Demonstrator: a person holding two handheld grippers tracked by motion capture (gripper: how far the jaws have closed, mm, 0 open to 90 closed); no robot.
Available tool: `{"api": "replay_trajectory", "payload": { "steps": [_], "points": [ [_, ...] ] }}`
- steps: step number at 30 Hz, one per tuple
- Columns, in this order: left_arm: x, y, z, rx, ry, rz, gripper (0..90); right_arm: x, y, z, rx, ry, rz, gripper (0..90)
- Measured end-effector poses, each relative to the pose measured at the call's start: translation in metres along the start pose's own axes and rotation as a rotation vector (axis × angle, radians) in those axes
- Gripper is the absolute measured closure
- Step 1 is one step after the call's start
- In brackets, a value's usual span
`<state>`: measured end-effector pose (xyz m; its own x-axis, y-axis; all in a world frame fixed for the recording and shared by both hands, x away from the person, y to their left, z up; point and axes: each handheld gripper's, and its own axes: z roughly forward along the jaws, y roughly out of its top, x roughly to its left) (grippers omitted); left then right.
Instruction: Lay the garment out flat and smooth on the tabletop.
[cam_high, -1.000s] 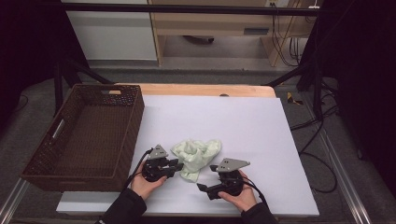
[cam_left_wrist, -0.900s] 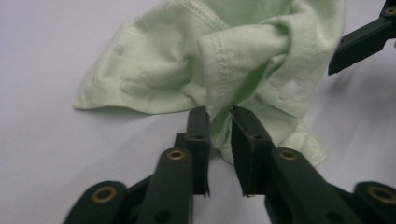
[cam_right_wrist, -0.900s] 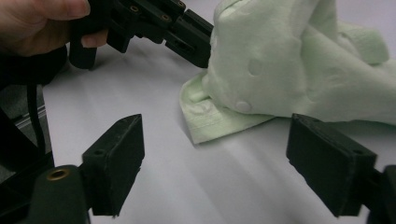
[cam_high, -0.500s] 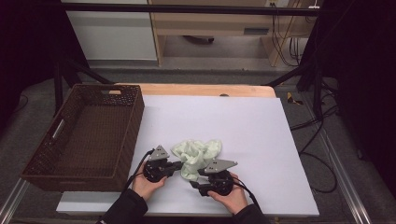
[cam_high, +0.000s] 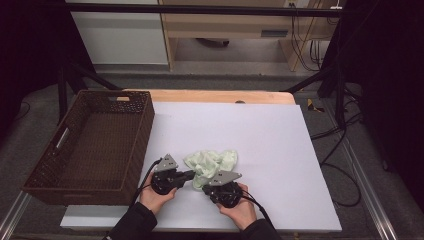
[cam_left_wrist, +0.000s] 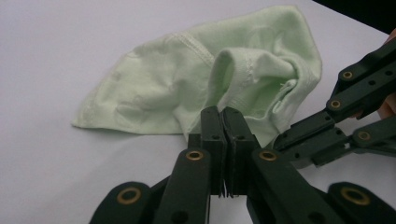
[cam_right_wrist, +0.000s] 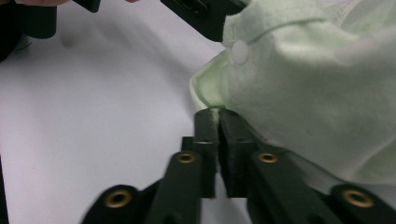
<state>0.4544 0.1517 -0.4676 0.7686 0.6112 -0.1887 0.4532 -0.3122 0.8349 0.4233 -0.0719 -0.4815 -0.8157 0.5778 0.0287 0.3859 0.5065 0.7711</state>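
High view, cloth: pale green cloth (cam_high: 212, 165), crumpled, on the white table (cam_high: 280, 150) near its front edge, between the two grippers.
High view, left gripper (cam_high: 189, 174): tips at the cloth's left edge, held in the person's left hand (cam_high: 157, 196).
High view, right gripper (cam_high: 206, 184): tips at the cloth's near edge, close beside the left gripper; right hand (cam_high: 239, 206) behind it.
High view, basket: brown wicker basket (cam_high: 55, 150), nothing in it, at the table's left side, well apart from the cloth.
Left gripper view, jaws: pressed together on a fold of the cloth (cam_left_wrist: 196, 88); a thin sliver of fabric shows between the pads (cam_left_wrist: 211, 135).
Left gripper view, neighbour: the right gripper's linkage enters from the right, just beside the same bundle.
Right gripper view, jaws: have just been closing, now pinching the hemmed edge of the cloth (cam_right_wrist: 308, 88); fabric sits at the tips of the pads (cam_right_wrist: 205, 126).
Right gripper view, detail: a small round white fastener (cam_right_wrist: 239, 51) on the cloth above the grip.
Step in hand, judged: securing two grips before lifting or spreading.
Handling note: both pinches look shallow, at the very tips; lift slowly and draw the grippers apart evenly, so neither edge slips out.
Risk: the grips sit close together, so each may hold bunched layers, not one edge.
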Motion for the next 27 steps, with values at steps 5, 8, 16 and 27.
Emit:
{"api": "replay_trajectory", "payload": {
  "steps": [5, 8, 16, 27],
  "points": [
    [0.000, 0.003, -0.007, -0.024, 0.000, -0.012, 88.0, 0.004, 0.006, -0.007, -0.018, 0.041, -0.009, 89.6],
    [0.002, 0.004, -0.012, -0.032, 0.005, -0.026, 88.0, 0.011, 0.012, -0.013, -0.046, 0.098, -0.017, 89.6],
    [0.002, -0.004, -0.025, 0.012, 0.031, -0.053, 88.1, 0.034, 0.016, 0.006, -0.020, 0.228, -0.027, 89.1],
    [0.005, -0.009, -0.026, 0.024, 0.045, -0.051, 88.0, 0.003, 0.025, -0.035, -0.141, 0.183, 0.073, 58.5]
  ]
}}
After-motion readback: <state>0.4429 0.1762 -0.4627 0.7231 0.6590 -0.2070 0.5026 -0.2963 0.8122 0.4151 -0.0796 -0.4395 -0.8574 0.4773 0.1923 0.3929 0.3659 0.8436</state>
